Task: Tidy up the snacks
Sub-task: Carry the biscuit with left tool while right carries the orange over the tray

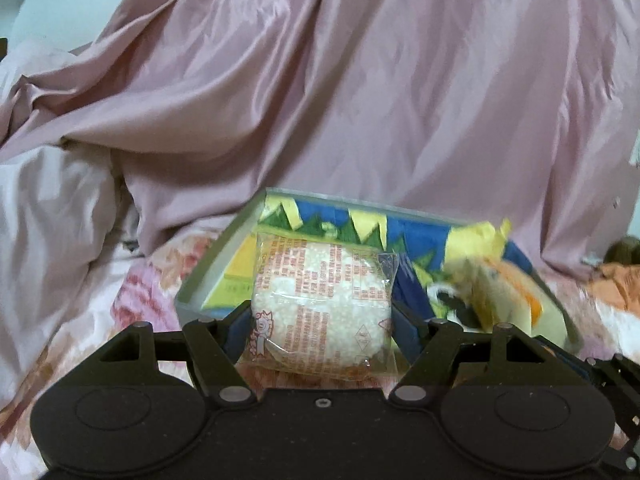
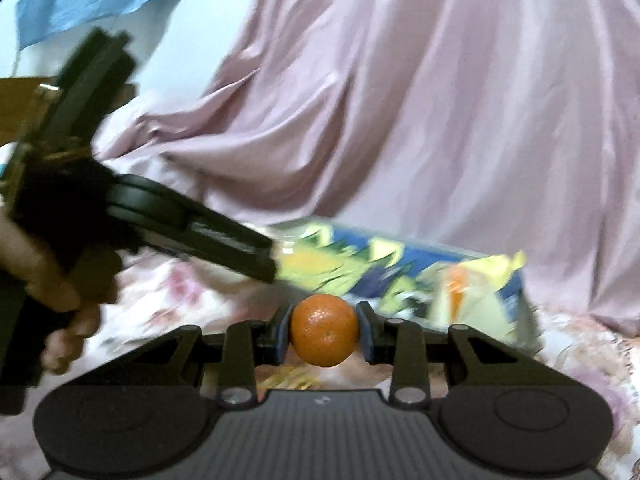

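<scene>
Two grippers, both loaded; left gripper [image 1: 322,316] pinches a rice cake packet [image 1: 320,304], right gripper [image 2: 325,330] squeezes an orange [image 2: 325,330]; the box [image 1: 208,268] sits just ahead of both (left looks nearer, I'd guess).

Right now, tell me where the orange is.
In the right wrist view, the orange sits clamped in the right gripper, just in front of the colourful box on the floral bedsheet.

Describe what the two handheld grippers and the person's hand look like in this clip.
Both the left gripper and right gripper are matte black, with two round discs on the body, silver pivot screws on angled linkage arms, and blue finger pads. The bare left hand shows no sleeve.
</scene>
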Demonstrator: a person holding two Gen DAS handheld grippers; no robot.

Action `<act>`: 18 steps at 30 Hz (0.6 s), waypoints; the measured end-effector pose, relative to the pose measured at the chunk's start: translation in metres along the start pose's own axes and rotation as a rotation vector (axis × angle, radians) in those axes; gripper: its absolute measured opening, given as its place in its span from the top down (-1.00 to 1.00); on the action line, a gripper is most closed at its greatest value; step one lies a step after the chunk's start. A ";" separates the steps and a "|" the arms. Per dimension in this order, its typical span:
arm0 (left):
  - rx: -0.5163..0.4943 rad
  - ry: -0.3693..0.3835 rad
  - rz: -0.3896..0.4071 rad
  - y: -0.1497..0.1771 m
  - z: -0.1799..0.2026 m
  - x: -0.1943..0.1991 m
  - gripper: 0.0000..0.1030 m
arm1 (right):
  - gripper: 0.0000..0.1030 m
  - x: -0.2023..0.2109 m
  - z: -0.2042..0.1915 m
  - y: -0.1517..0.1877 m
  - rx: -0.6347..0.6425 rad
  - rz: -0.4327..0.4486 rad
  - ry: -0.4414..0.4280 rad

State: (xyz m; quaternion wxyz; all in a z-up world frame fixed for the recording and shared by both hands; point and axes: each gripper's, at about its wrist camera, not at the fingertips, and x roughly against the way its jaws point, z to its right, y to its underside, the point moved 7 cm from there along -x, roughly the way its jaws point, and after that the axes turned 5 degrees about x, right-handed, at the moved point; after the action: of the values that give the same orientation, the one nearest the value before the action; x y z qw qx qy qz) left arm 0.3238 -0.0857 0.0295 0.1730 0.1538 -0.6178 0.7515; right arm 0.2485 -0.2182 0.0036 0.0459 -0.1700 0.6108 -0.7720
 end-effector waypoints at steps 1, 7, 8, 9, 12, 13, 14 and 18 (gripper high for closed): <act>0.003 -0.007 0.008 -0.004 0.001 -0.003 -0.42 | 0.27 -0.005 0.007 -0.001 -0.011 0.005 0.024; 0.018 -0.023 0.028 -0.016 0.011 -0.022 -0.42 | 0.27 -0.033 0.045 -0.001 -0.115 0.007 0.132; 0.020 -0.024 0.029 -0.016 0.013 -0.025 -0.42 | 0.27 -0.033 0.047 0.001 -0.117 0.016 0.135; 0.020 -0.027 0.029 -0.017 0.015 -0.028 -0.42 | 0.26 -0.036 0.049 0.001 -0.113 0.022 0.137; 0.021 -0.030 0.023 -0.018 0.018 -0.038 -0.42 | 0.26 -0.039 0.044 0.000 -0.088 0.052 0.131; 0.023 -0.031 0.019 -0.017 0.018 -0.040 -0.42 | 0.26 -0.042 0.041 -0.001 -0.072 0.061 0.123; 0.024 -0.033 0.015 -0.017 0.019 -0.043 -0.42 | 0.26 -0.042 0.037 -0.002 -0.060 0.068 0.115; 0.034 -0.042 0.002 -0.016 0.018 -0.054 -0.42 | 0.26 -0.053 0.031 -0.002 -0.033 0.077 0.097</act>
State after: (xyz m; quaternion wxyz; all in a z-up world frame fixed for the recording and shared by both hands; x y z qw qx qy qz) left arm 0.3794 -0.1040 0.0232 0.1562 0.1719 -0.6086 0.7587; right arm 0.3080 -0.2321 0.0008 0.0430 -0.1095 0.6309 -0.7669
